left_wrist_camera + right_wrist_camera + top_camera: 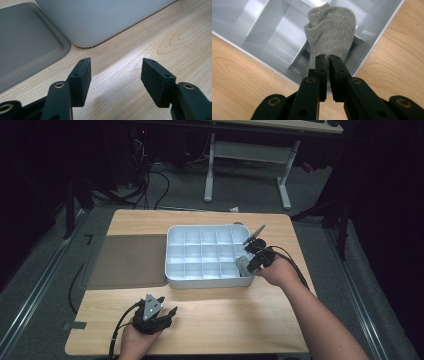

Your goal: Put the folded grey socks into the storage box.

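Right gripper (327,58), frame centre, is clenching thin sock (332,30) edge over tray (384,32) corner, left gripper (116,68) idling released; sock is risking slipping or snagging divider.

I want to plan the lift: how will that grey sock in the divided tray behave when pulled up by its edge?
The grey sock looks soft and creased, so it will probably hang limp from the right gripper, whose jaws pinch its edge. It seems light. Its knit may drag on the dividers of the white tray rather than slip.

A white-legged desk (250,150) stands on grey carpet (190,195) in a dark room.
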`<action>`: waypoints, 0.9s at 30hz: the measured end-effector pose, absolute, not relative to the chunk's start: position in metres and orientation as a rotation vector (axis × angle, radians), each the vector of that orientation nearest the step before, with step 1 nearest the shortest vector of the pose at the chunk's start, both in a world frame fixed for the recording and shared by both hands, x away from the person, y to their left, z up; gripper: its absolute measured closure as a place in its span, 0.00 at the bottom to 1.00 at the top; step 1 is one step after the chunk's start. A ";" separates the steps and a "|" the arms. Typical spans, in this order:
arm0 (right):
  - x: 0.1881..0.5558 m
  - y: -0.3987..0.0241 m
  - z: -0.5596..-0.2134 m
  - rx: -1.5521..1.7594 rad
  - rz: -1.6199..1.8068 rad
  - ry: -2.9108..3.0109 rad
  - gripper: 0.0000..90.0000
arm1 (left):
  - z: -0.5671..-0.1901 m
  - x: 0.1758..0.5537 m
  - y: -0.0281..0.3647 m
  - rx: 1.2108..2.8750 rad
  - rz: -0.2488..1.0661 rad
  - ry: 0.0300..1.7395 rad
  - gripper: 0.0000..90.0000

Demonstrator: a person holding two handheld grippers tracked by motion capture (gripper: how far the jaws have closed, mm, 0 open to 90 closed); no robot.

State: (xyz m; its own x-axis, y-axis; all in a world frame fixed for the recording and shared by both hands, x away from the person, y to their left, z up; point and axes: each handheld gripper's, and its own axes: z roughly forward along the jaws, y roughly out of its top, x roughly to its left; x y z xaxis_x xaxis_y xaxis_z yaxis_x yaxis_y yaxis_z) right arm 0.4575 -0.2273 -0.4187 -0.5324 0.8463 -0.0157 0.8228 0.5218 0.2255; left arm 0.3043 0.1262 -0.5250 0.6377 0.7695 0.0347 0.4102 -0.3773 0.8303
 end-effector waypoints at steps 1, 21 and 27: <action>0.458 -0.227 -0.422 1.449 0.284 2.637 0.96 | -0.525 0.304 0.126 2.010 0.538 0.923 0.47; 0.476 -0.226 -0.419 1.498 0.326 2.585 0.98 | -0.525 0.304 0.128 1.999 0.536 0.931 0.46; 0.490 -0.220 -0.440 1.510 0.235 2.600 0.99 | -0.525 0.304 0.130 1.999 0.532 0.936 0.47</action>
